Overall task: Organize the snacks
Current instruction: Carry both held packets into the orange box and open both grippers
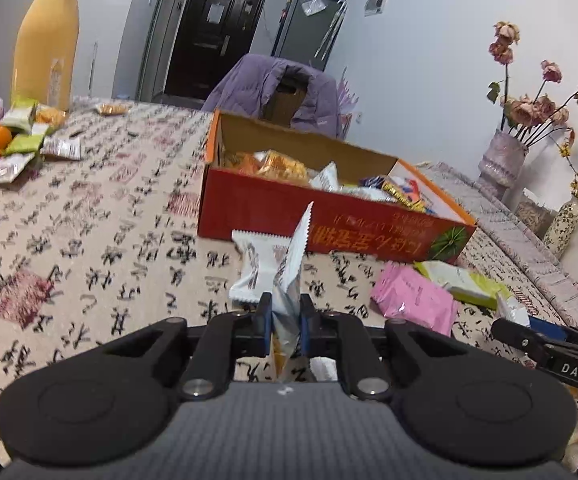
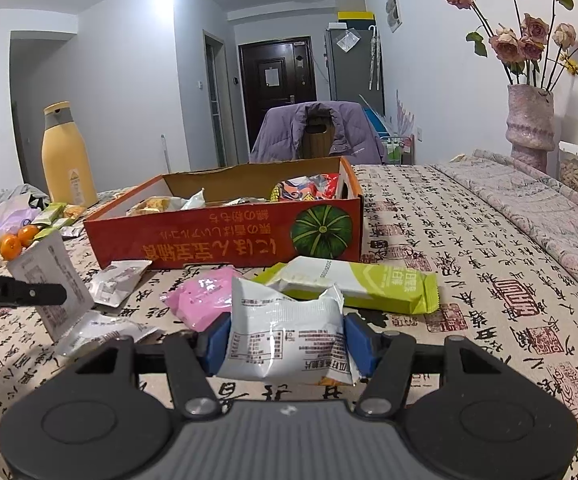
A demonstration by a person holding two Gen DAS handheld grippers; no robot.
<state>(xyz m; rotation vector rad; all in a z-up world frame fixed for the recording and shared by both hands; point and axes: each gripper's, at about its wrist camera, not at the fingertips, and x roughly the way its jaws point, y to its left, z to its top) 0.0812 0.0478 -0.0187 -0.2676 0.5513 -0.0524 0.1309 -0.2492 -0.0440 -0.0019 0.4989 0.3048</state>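
left gripper [image 1: 285,316] tilting down, pinching thin silver-white foil packet [image 1: 291,272] edge-on | right gripper [image 2: 285,344] tilting down, clamping puffy white plastic snack bag [image 2: 285,340] | red cardboard box [image 2: 225,240] ahead

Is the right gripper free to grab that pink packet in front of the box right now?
Probably not: the right gripper is shut on a white snack packet, though the pink packet lies uncovered just ahead.

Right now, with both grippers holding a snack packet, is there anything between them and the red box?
Nothing tall. Ahead of the right gripper and its white packet, a pink packet and a green packet lie flat before the red box. Ahead of the left gripper, another small white packet lies flat. Lifting clears them.
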